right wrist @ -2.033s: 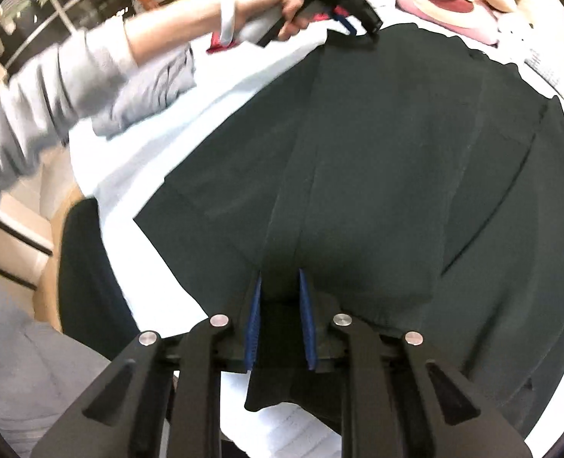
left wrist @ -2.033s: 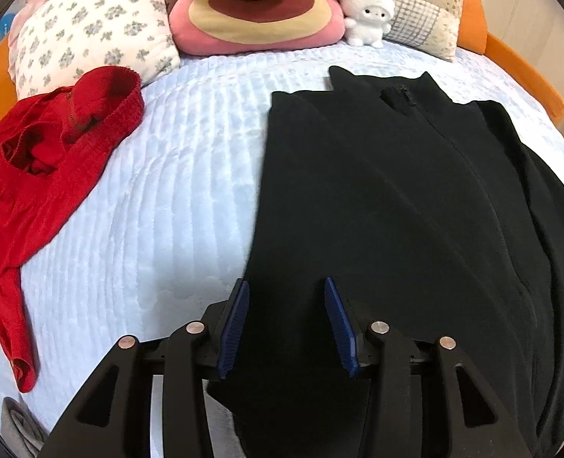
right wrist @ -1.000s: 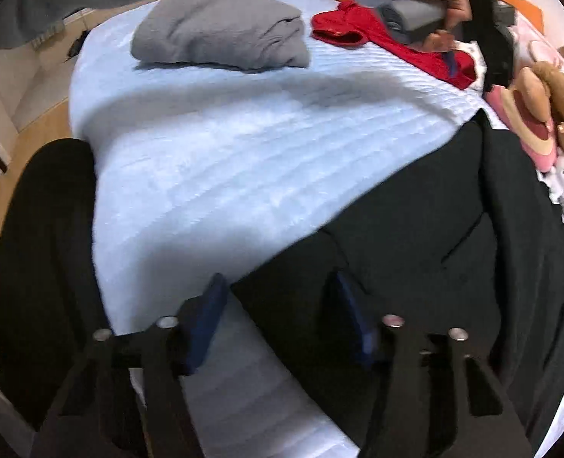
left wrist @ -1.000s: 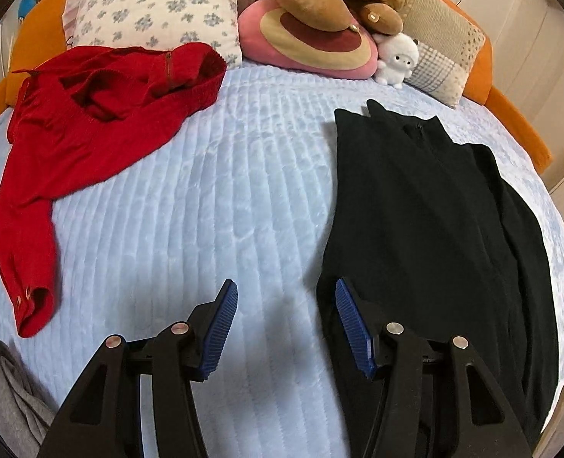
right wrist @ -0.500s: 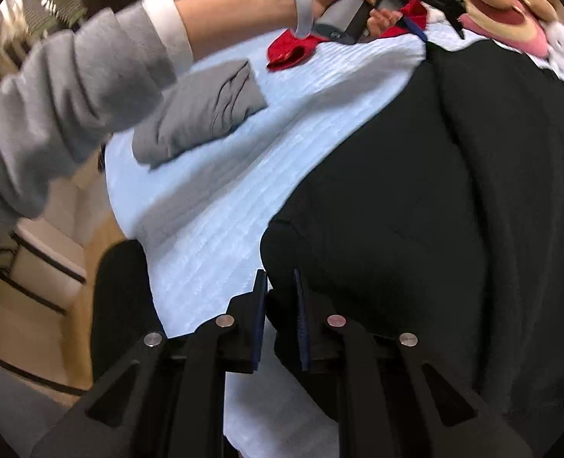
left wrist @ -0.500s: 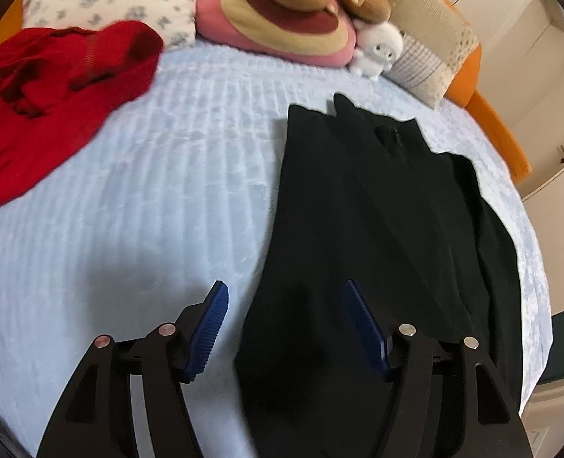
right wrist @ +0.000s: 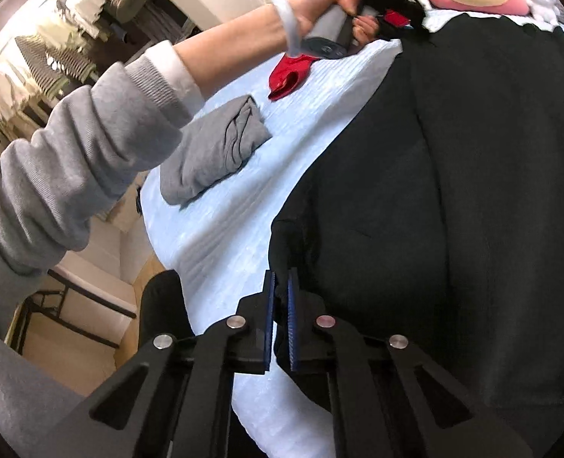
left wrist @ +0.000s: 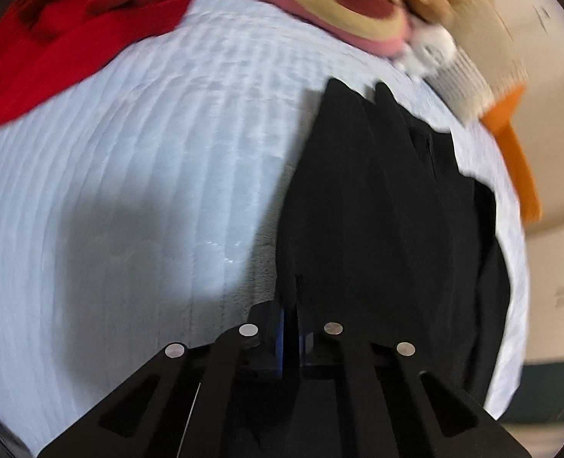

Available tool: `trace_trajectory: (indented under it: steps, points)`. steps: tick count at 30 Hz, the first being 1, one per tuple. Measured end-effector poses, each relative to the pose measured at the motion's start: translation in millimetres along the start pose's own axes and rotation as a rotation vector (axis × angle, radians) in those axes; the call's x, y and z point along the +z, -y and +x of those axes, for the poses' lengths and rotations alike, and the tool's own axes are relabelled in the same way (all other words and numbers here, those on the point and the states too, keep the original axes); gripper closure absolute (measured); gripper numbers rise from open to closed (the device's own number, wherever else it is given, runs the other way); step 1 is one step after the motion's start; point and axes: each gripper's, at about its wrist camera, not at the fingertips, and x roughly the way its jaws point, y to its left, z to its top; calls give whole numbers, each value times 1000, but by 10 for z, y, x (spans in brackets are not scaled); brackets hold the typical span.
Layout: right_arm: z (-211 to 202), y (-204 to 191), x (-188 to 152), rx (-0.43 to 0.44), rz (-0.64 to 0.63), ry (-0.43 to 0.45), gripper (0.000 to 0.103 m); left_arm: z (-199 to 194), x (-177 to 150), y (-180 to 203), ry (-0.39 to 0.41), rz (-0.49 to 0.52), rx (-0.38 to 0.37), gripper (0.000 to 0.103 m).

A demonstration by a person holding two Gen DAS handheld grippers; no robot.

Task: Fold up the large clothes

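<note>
**Q:** Pale-blue quilted bed (left wrist: 137,175), bedroom clutter behind: where is the garment, and what have you got hold of?

**A:** The black jacket (right wrist: 492,198) lies flat along the bed's right side, collar toward the pillows at the head. My right gripper (right wrist: 280,297) is clenched on a tuck of its near left corner, by the foot edge. My left gripper (left wrist: 291,328) is pinched onto the same long left edge, farther up toward the collar; that view is blurred, but black cloth runs into the closed blades.

**Q:** How do you do this fold well?

**A:** I judge it as a lengthwise fold. I'd lift both pinches together, keep the edge taut between them, carry it level across to the jacket's right edge, and lower evenly so no crease gets trapped.

**Q:** Anything in the way?

**A:** The red sweater (left wrist: 64,26) sits at the head-left corner, the folded grey garment (right wrist: 213,152) by the left edge, both well apart from the jacket.
</note>
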Motion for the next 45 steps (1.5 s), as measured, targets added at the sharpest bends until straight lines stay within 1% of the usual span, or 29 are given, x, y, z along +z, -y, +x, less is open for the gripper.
trace_trajectory:
  steps: [1,3,6,8,9,11,14,16,19,21,22,24,26,29,33,34,36,37,38,40,41,42,43,44,45]
  points:
    - [-59,29,-5,8,11,15,97,-32,12,11,4,-26,11,94]
    - [-220,94,-24,17,33,55,98,-85,26,85,13,-46,34,94]
    - [-527,229,-70,13,65,127,98,-223,63,344,41,-61,66,94]
    - [-773,341,-131,21,104,180,98,-324,98,636,70,-47,92,94]
    - [-853,370,-162,17,112,200,98,-372,113,847,87,-30,109,94]
    - [-1097,445,-254,1,139,256,98,-420,133,1149,111,-12,128,94]
    - [-1505,575,-462,-7,189,339,98,-410,118,1721,137,28,142,94]
    - [-1740,659,-601,-30,219,387,98,-327,75,2143,150,65,160,94]
    - [-2083,783,-780,-69,277,456,98,-135,14,2664,150,108,155,94]
    - [-2225,848,-892,-97,311,487,98,44,-17,2954,138,133,136,94]
    - [-2336,924,-990,-117,343,512,98,172,-30,3123,126,142,114,94]
    - [-2437,1019,-1121,-143,390,540,98,362,-76,3384,112,162,100,94]
    - [-2488,1097,-1240,-162,429,559,98,588,-156,3692,96,201,87,94]
    - [-2512,1188,-1411,-183,475,566,98,854,-305,4061,68,258,77,94]
    - [-2435,1315,-1646,-194,547,554,98,1139,-476,4403,26,325,53,94]
    - [-2478,1355,-1693,-199,559,547,98,1248,-519,4480,6,353,62,94]
    - [-2491,1428,-1783,-225,582,528,98,1364,-555,4523,0,369,78,89]
    - [-2465,1452,-1797,-243,588,508,98,1452,-586,4538,-12,374,75,82]
    - [-2435,1450,-1807,-266,583,493,98,1519,-612,4546,-20,379,70,76]
    - [-2418,1445,-1798,-310,571,466,96,1623,-664,4508,-27,391,68,77]
    - [-2408,1440,-1788,-342,554,437,93,1664,-684,4486,-32,395,66,74]
    - [-2424,1455,-1814,-369,544,418,81,1683,-700,4458,-42,394,51,70]
    - [-2433,1414,-1792,-402,535,396,72,1667,-707,4437,-48,391,30,63]
    - [-2475,1380,-1784,-395,530,403,56,1615,-702,4418,-52,381,-3,60]
    - [-2547,1359,-1786,-389,541,429,45,1523,-686,4395,-52,368,-44,59]
